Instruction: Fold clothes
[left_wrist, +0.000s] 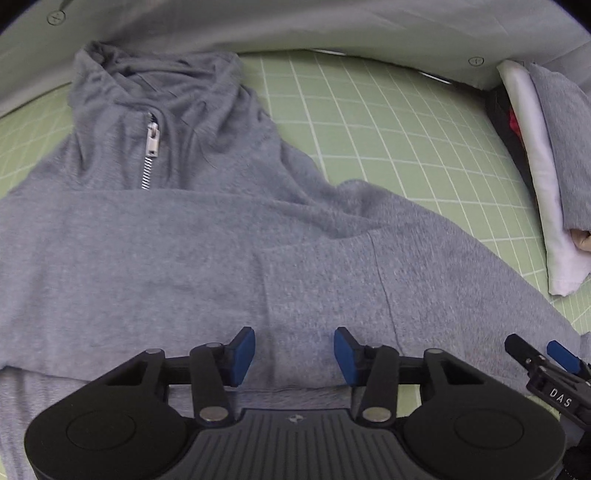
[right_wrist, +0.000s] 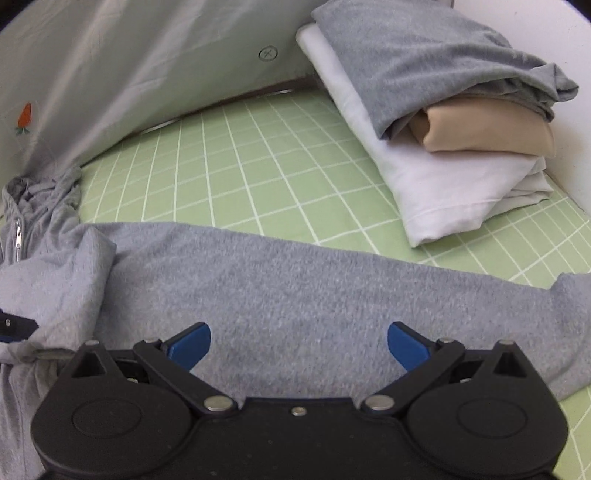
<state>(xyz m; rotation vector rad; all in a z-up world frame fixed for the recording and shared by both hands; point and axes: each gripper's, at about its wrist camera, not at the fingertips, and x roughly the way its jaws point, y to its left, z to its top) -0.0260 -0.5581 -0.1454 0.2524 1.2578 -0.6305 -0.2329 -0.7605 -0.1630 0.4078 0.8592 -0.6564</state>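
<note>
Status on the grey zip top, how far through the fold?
Done: three folded items stacked in the pile; one sleeve laid across the grey zip top.
In hand: nothing; left tool and right tool are open over it.
Left: other sleeve lies stretched out; body unfolded.

Your left wrist view looks low and close over the grey zip sweater (left_wrist: 207, 236) toward its collar and the backdrop sheet (left_wrist: 332, 26). Your right wrist view faces across the sleeve toward the folded stack (right_wrist: 443, 122). Both share the sweater, green grid mat (left_wrist: 388, 122) and stack.
</note>
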